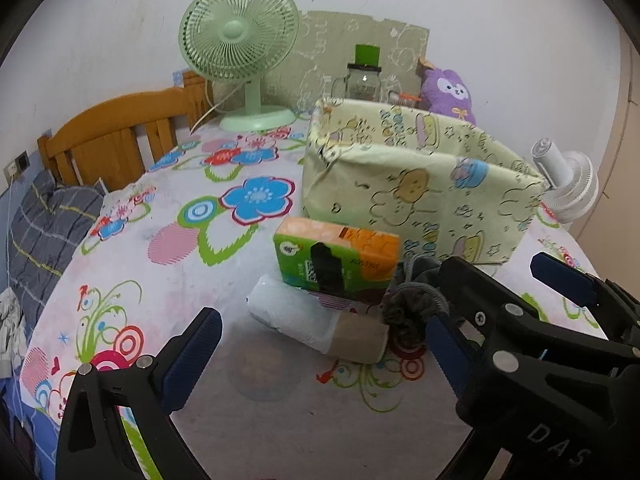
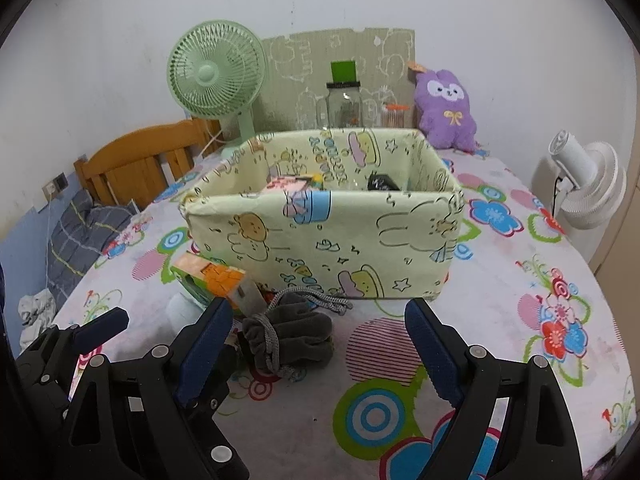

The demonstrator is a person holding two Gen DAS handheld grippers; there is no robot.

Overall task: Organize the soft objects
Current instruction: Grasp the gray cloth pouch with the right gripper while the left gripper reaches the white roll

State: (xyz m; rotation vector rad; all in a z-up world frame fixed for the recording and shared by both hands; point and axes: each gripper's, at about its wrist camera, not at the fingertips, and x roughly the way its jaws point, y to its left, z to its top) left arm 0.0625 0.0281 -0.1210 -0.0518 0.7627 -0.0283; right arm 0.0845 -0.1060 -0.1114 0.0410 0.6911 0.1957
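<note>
A pale yellow fabric storage box (image 2: 320, 232) stands on the flowered table; it also shows in the left wrist view (image 1: 420, 184). In front of it lie a green-orange tissue pack (image 1: 336, 252), a nearly used paper roll (image 1: 316, 324) and a grey drawstring pouch (image 2: 292, 340). My left gripper (image 1: 324, 340) is open, with the roll between its fingers. My right gripper (image 2: 320, 344) is open around the pouch, its left finger (image 2: 204, 348) beside it. The box holds a pink item (image 2: 286, 184) and a black item (image 2: 382, 182).
A green desk fan (image 2: 216, 76), a glass jar (image 2: 344, 108) and a purple plush (image 2: 444, 108) stand behind the box. A white fan (image 2: 584, 184) is at the right edge. A wooden bed headboard (image 1: 116, 136) and grey bedding (image 1: 48, 232) lie left.
</note>
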